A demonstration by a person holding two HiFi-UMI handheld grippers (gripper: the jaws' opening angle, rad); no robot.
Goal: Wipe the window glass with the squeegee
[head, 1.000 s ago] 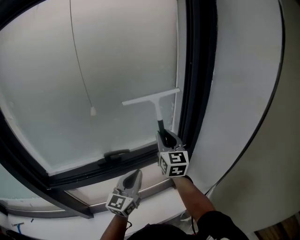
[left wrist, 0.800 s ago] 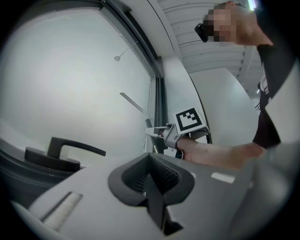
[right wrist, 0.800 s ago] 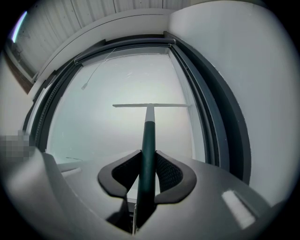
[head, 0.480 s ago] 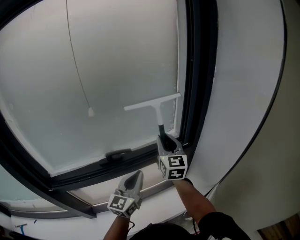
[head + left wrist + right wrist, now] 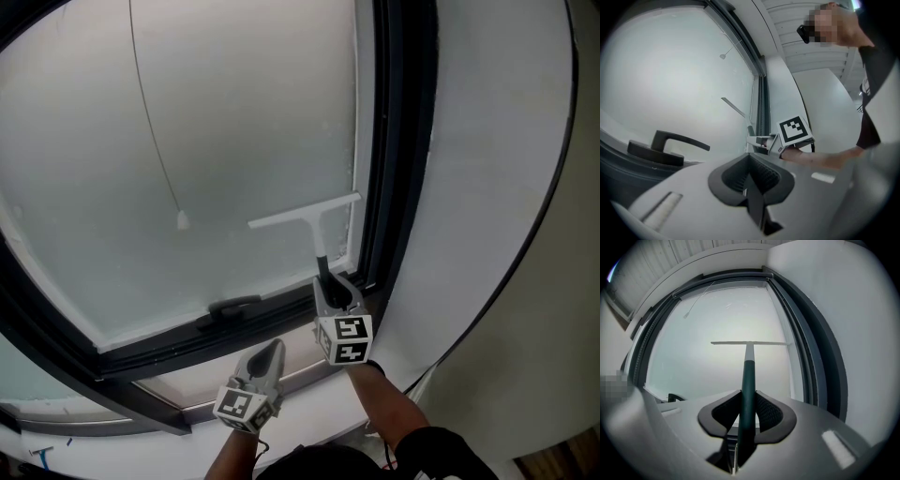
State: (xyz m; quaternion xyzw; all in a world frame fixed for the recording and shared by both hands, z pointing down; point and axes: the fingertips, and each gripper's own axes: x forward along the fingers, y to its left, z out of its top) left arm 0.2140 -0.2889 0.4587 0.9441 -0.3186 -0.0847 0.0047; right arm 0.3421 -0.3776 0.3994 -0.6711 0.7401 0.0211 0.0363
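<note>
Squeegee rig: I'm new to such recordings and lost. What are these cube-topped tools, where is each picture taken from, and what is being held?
No robot here: a person holds a two-jaw gripper in each hand. The head view comes from a camera on the person's head; the other two cameras ride on the grippers. The right gripper is shut on the squeegee by its dark handle, white blade against the window glass. The left gripper is shut and empty, near the window handle.

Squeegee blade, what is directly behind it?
The window glass, pale and hazy. The squeegee, held in the right tool, covers the strip behind its blade. Nothing beyond the glass can be made out.
</note>
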